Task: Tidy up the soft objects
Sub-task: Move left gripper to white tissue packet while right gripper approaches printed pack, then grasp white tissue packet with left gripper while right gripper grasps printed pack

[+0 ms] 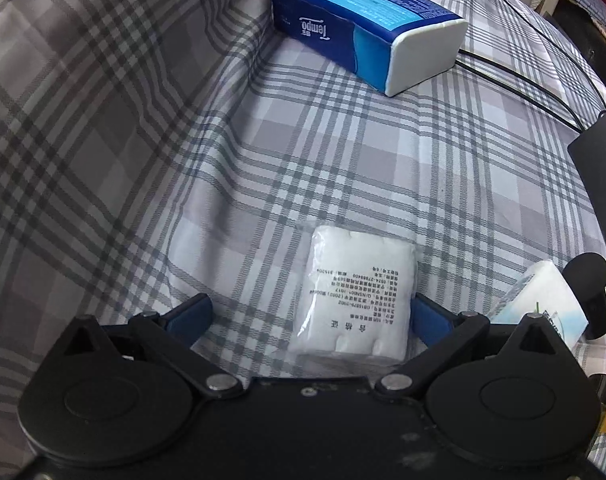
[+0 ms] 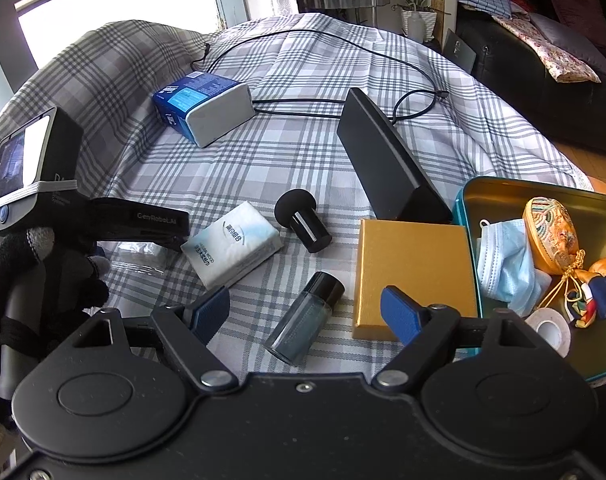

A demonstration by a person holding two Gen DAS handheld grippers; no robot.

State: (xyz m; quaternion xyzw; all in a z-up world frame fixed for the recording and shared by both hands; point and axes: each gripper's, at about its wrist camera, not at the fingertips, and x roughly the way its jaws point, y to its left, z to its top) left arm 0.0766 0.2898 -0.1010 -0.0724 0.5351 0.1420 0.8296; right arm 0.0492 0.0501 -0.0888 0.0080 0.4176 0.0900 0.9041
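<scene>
The left tool (image 1: 311,314) is spread wide around the cotton pack (image 1: 361,294); it should be centred, then pinched gently. The right tool (image 2: 305,312) is held wide, empty, the tin (image 2: 543,192) at 2 o'clock.

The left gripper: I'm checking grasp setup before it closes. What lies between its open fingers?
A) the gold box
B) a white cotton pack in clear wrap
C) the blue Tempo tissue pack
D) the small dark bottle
B. The left gripper is open with the white cotton pack lying on the plaid cloth between its blue fingers; the Tempo tissue pack lies farther off.
</scene>
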